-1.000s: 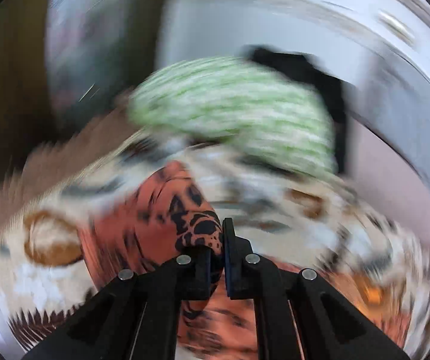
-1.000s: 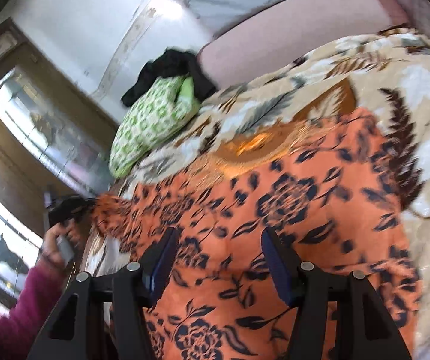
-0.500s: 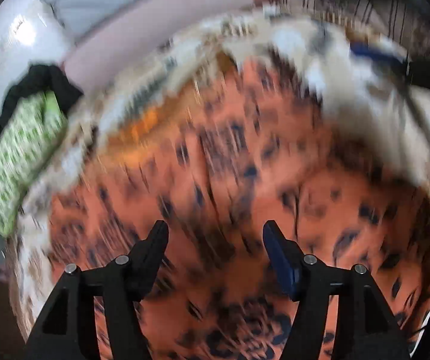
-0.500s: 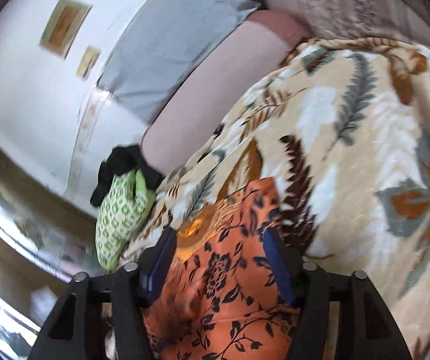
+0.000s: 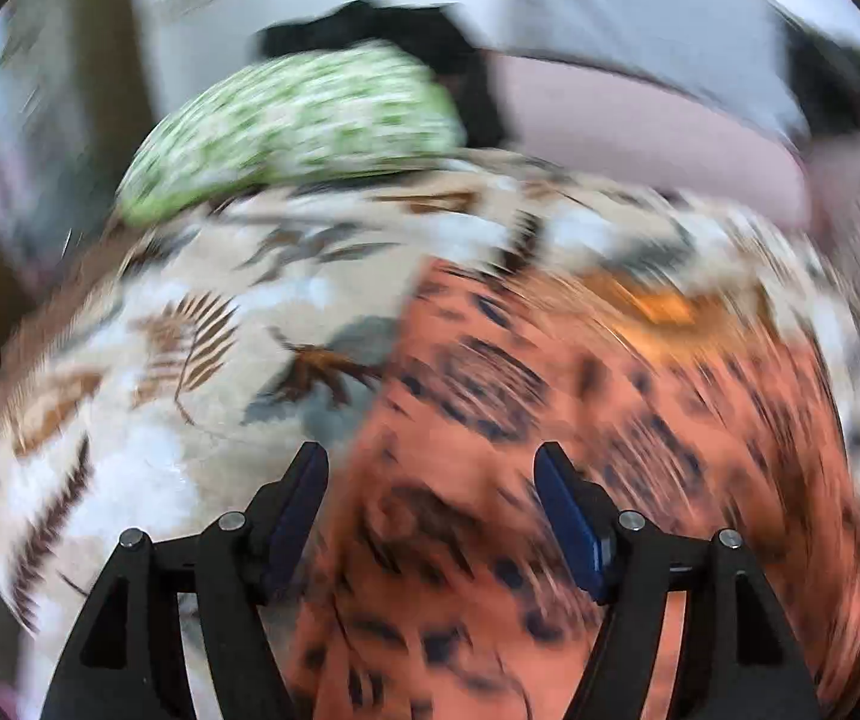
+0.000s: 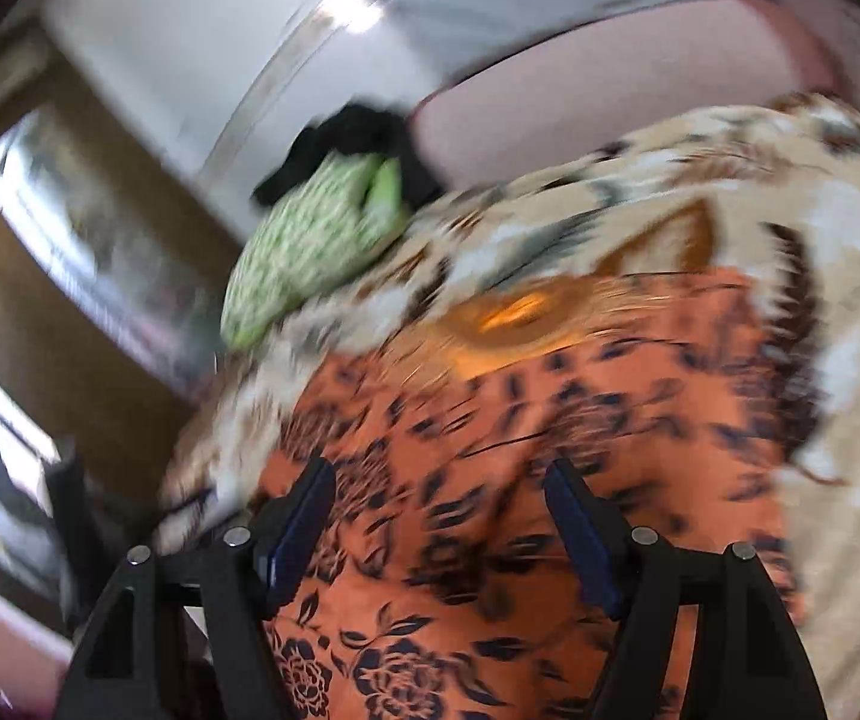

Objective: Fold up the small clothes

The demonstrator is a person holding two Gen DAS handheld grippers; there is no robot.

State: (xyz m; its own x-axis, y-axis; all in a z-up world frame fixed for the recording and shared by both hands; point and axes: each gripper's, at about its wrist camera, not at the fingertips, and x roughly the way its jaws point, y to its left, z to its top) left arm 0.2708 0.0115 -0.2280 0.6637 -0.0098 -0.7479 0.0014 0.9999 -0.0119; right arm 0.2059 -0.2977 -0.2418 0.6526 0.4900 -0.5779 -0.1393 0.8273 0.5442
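Observation:
An orange garment with a dark floral print point(image 5: 580, 450) lies spread on a bed covered by a cream leaf-patterned blanket point(image 5: 189, 372). It also shows in the right wrist view point(image 6: 520, 480). My left gripper point(image 5: 433, 504) is open and empty, hovering over the garment's left edge. My right gripper point(image 6: 439, 516) is open and empty above the garment's near part. Both views are blurred by motion.
A green-and-white patterned pillow point(image 5: 291, 126) lies at the head of the bed with a black cloth point(image 5: 405, 36) behind it. A pink headboard point(image 6: 580, 114) and white wall are beyond. A wooden cabinet with glass point(image 6: 69, 240) stands at the left.
My left gripper was shut on the orange garment a second ago; it has let go and is open. Both grippers have swung about over the garment.

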